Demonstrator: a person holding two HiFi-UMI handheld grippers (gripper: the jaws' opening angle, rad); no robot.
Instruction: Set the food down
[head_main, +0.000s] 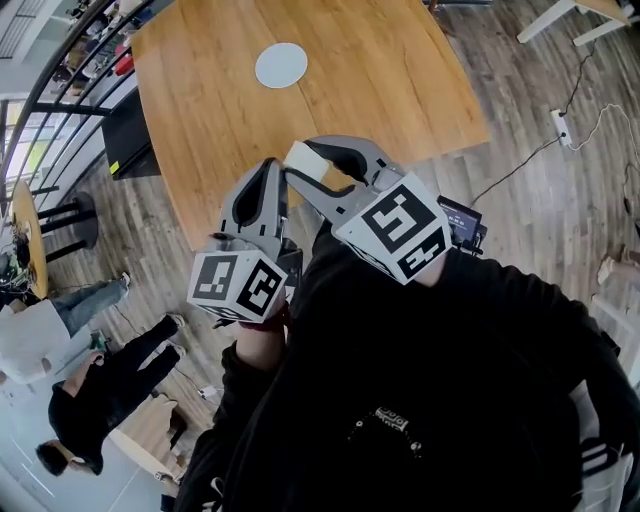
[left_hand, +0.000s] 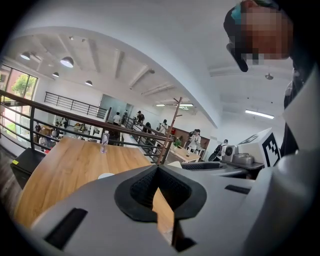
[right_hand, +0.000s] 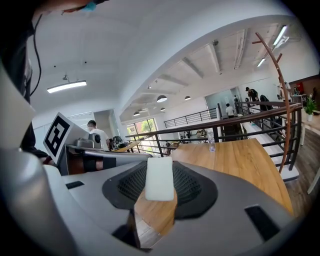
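Observation:
A white rectangular food block (head_main: 302, 160) (right_hand: 159, 178) sits clamped between the pads of my right gripper (head_main: 308, 166) (right_hand: 160, 176), held over the near edge of the wooden table (head_main: 380, 90). A round white plate (head_main: 281, 65) (left_hand: 105, 175) lies further back on the table, well beyond both grippers. My left gripper (head_main: 268, 172) (left_hand: 158, 171) hangs just left of the right one; its jaws meet at the tip with nothing between them. In both gripper views the jaws point across the tabletop.
A clear bottle (left_hand: 104, 141) (right_hand: 211, 141) stands at the table's far end by a dark railing (left_hand: 75, 120). A power strip with cable (head_main: 560, 127) lies on the plank floor to the right. People (head_main: 90, 400) stand on the floor to the left.

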